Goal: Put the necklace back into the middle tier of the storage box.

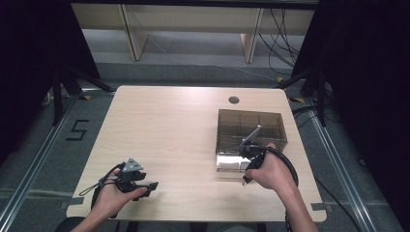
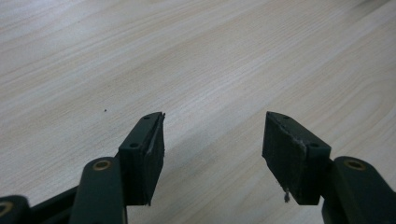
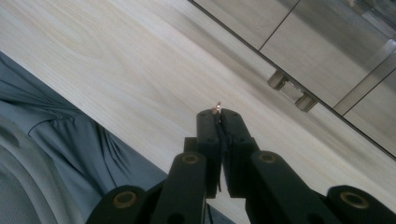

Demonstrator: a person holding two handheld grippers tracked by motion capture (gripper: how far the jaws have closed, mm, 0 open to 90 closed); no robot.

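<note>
Up close, right gripper jaws pinch something tiny.

I see a pale wood-grain table with a smooth, matt finish. At its right stands a smoky translucent plastic box, glossy; the left gripper's black pads look rough and frayed

A light wooden table stands on grey carpet, black curtains flanking.

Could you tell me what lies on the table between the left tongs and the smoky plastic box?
Nothing: in the high view, bare table runs from the left tongs to the smoky plastic box.
</note>
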